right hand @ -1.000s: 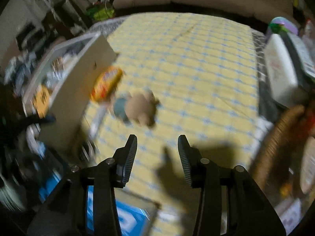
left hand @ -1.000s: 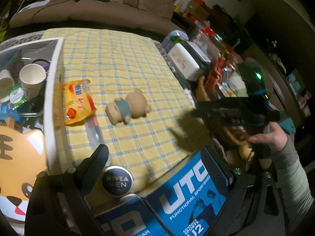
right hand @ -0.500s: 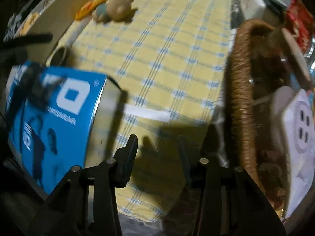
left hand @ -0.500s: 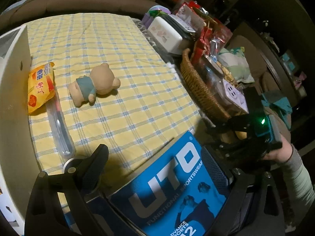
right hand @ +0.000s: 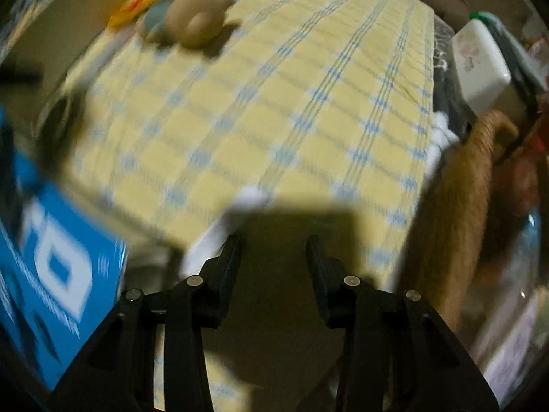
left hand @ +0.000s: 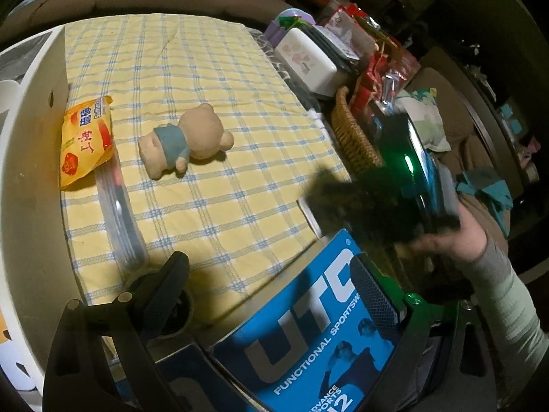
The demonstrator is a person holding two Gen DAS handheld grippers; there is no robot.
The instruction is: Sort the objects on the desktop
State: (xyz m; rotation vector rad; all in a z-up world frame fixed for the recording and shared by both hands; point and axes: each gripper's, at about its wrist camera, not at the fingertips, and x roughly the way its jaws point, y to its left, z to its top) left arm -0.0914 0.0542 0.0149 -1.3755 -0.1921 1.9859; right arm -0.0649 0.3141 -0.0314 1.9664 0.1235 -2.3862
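A blue printed box (left hand: pixel 308 326) lies between the wide-apart jaws of my left gripper (left hand: pixel 269 267). Its right edge runs behind the right finger, while cloth and a round dark tin (left hand: pixel 178 312) show in the gap at the left finger. The box is also at the left of the right wrist view (right hand: pixel 51 267). My right gripper (right hand: pixel 272 247) points down at the near edge of the checked tablecloth (right hand: pixel 274 103), jaws partly apart with nothing between them, just short of a white strip (right hand: pixel 250 199). A plush bear (left hand: pixel 192 140) lies on the cloth.
A yellow snack packet (left hand: pixel 84 140) and a clear pen case (left hand: pixel 120 219) lie by a white shelf wall (left hand: pixel 31 171). A wicker basket (left hand: pixel 353 134) full of packets and a white box (left hand: pixel 308 58) line the right side. A sofa stands behind.
The right gripper has swung from facing the bear to the table's near edge by the basket and sunk closer to the cloth. The left gripper has sunk a little over the blue box.
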